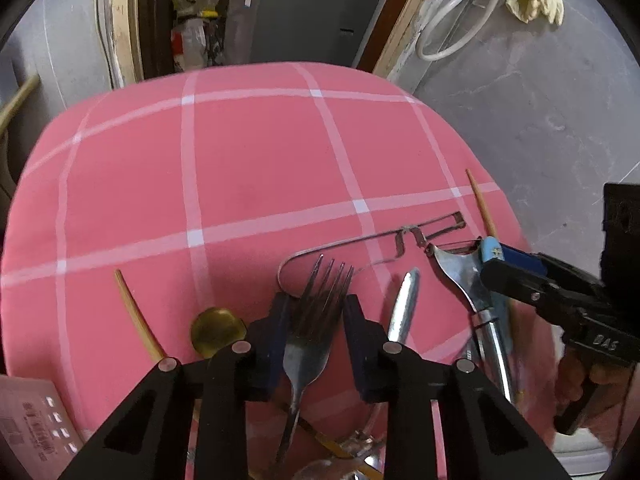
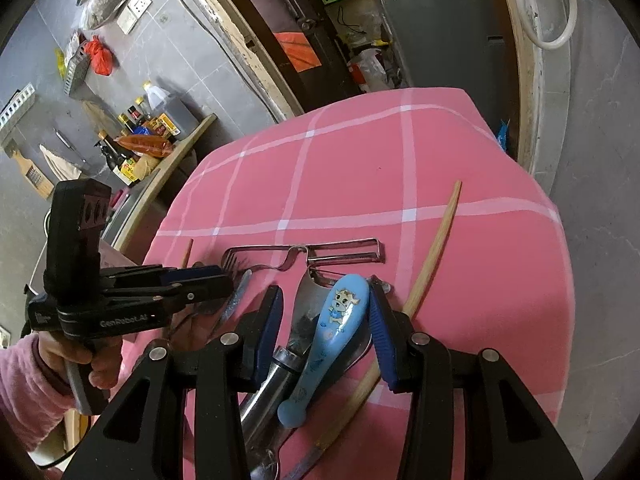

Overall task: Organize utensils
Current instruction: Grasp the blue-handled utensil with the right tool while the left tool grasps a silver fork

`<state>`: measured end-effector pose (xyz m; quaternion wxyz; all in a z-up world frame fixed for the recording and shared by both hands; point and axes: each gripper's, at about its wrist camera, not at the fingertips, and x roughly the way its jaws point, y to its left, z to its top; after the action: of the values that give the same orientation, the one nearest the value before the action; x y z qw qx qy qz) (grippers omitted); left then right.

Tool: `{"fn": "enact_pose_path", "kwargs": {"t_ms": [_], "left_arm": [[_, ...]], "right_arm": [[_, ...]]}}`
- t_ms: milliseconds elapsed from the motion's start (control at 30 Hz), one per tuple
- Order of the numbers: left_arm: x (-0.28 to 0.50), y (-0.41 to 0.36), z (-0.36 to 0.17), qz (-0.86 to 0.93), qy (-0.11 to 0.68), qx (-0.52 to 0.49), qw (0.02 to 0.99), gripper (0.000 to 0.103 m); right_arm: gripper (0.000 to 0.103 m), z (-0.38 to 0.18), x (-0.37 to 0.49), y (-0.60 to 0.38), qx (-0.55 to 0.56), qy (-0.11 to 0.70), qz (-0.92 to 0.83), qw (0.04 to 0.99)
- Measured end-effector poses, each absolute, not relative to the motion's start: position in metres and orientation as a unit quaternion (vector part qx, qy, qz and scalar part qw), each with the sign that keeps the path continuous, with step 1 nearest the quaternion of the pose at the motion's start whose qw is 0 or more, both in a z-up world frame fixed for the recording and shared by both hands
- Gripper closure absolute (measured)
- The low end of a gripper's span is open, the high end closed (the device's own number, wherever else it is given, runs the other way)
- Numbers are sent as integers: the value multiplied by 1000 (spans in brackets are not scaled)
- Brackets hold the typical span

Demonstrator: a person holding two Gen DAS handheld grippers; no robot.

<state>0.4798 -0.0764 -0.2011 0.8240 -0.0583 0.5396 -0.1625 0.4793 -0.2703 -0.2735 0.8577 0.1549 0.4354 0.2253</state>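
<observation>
A steel fork [image 1: 314, 332] lies on the pink checked cloth [image 1: 240, 160], its tines pointing away. My left gripper [image 1: 316, 300] stands over it with narrow jaws, one pad on each side; a strip of cloth shows beside the fork, so it is open. My right gripper [image 2: 324, 296] straddles a light-blue cartoon spoon handle [image 2: 344, 312] lying on a flared steel utensil [image 2: 304, 320]. Its right pad is against the blue handle; the left pad stands off. A wire peeler [image 2: 344, 256] lies just beyond.
A gold spoon [image 1: 218, 330], a steel knife-like piece [image 1: 404, 304] and wooden chopsticks [image 1: 136, 312] [image 2: 432, 264] lie nearby. The cloth's far half holds nothing. A pink-sleeved hand [image 2: 80, 356] holds the left gripper [image 2: 216, 276]. A bottle shelf [image 2: 152, 136] is at the left.
</observation>
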Motion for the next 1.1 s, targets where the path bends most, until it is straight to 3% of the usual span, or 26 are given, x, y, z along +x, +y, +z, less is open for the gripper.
{"fn": "enact_pose_path", "kwargs": {"t_ms": [67, 233, 400, 500, 733, 1100], "left_arm": [[479, -76, -201, -166, 548, -70, 817, 84], [475, -74, -203, -172, 569, -96, 798, 86], [472, -73, -208, -187, 580, -116, 784, 89], [473, -73, -209, -194, 584, -130, 777, 92], [471, -74, -202, -232, 592, -160, 755, 99], [479, -94, -198, -262, 611, -92, 741, 99]], "right_arm": [[64, -274, 477, -272, 160, 435, 223, 857], [70, -276, 473, -276, 171, 437, 219, 855], [85, -280, 470, -283, 181, 441, 218, 852], [87, -282, 470, -287, 191, 442, 219, 849], [89, -274, 465, -285, 189, 438, 233, 848], [89, -278, 464, -285, 212, 452, 240, 832]]}}
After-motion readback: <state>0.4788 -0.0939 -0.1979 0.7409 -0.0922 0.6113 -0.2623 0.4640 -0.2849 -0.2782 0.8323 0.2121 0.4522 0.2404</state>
